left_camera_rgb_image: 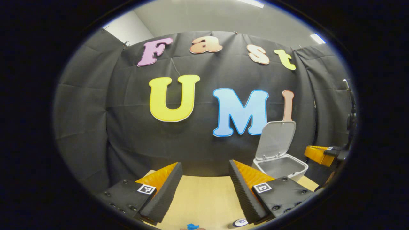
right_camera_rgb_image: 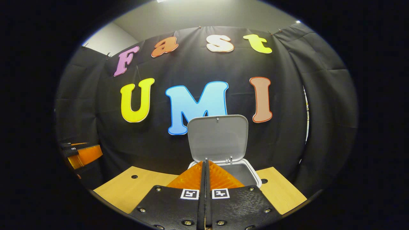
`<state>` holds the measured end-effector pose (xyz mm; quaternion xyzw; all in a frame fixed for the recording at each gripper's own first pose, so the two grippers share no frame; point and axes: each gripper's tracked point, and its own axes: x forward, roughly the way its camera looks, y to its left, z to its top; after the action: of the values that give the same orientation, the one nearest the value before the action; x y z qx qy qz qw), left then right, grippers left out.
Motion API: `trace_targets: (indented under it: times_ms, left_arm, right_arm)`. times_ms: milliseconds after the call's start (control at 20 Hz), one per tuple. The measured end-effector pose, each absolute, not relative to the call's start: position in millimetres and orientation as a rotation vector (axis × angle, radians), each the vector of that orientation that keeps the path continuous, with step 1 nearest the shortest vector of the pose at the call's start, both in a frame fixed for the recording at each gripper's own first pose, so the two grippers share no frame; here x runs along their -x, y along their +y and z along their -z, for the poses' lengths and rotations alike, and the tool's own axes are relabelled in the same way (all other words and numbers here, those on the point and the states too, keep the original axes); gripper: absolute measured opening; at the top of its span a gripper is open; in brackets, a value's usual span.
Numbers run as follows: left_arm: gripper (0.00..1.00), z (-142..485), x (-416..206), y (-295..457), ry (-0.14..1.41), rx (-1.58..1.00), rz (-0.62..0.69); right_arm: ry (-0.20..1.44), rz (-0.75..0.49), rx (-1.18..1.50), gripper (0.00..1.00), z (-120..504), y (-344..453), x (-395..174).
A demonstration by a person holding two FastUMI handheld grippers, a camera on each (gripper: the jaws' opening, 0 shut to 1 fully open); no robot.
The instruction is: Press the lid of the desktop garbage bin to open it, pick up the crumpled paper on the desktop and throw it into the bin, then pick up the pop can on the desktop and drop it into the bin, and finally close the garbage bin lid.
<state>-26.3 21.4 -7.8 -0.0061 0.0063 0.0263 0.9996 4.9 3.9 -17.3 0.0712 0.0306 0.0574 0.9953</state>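
**Claws raised over the tabletop, bin lid standing open**

Left claw [left_camera_rgb_image: 204, 188], seen in the left gripper view, had its two fingers spread wide apart with nothing between them. Both fingers reached forward over a pale wooden tabletop [left_camera_rgb_image: 204, 198]. Beyond the right-hand finger, near the far edge of the tabletop, stood a white garbage bin [left_camera_rgb_image: 281, 166]. Its lid [left_camera_rgb_image: 276, 139] was tipped up and back on its hinge, leaving the grey inside of the bin exposed. At the very bottom of that view, close to the claw, a round can top [left_camera_rgb_image: 240, 222] peeked in, and just left of it sat a small blue scrap [left_camera_rgb_image: 192, 226] too cropped to identify. At the far right edge of the same view, the other claw showed as an orange and black shape, held level with the bin and beside it.

Right claw [right_camera_rgb_image: 205, 172], in the right gripper view, had its fingers pressed together with no gap and nothing held. It pointed straight at the garbage bin [right_camera_rgb_image: 246, 174], whose raised lid [right_camera_rgb_image: 218, 138] faced the camera just behind the fingertips. The bin rested on the tabletop [right_camera_rgb_image: 127, 188], which showed bare wood with small round holes on either side of the bin. At the left edge of that view, part of the other claw appeared in orange and black, well apart from the bin.
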Motion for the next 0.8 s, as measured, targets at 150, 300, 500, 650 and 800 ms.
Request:
trace_targets:
  times_ms: [150, 300, 500, 650, 800]
  left_arm:
    - [0.95, 11.2, 31.1, 25.8, 0.012, 0.005, -0.049]
    - [0.95, 14.7, 31.7, 32.1, 0.014, 0.016, -0.056]
    - [0.95, 35.9, 30.2, 39.3, 0.032, 0.007, -0.051]
    - [0.95, 70.8, 33.8, 47.8, 0.066, -0.014, -0.061]
    - [0.95, 114.3, 38.3, 50.6, 0.115, 0.012, -0.043]
  right_arm:
    - [0.019, -0.099, -0.154, 0.06, -1.6, 2.1, 1.8]
    - [0.015, -0.109, -0.17, 0.38, -4.9, 5.4, 3.7]
    - [0.016, -0.116, -0.172, 0.83, -6.5, 9.5, 9.0]
    - [0.012, -0.113, -0.171, 0.84, -10.2, 10.2, 12.1]
    - [0.019, -0.114, -0.153, 0.84, -11.0, 11.9, 11.9]
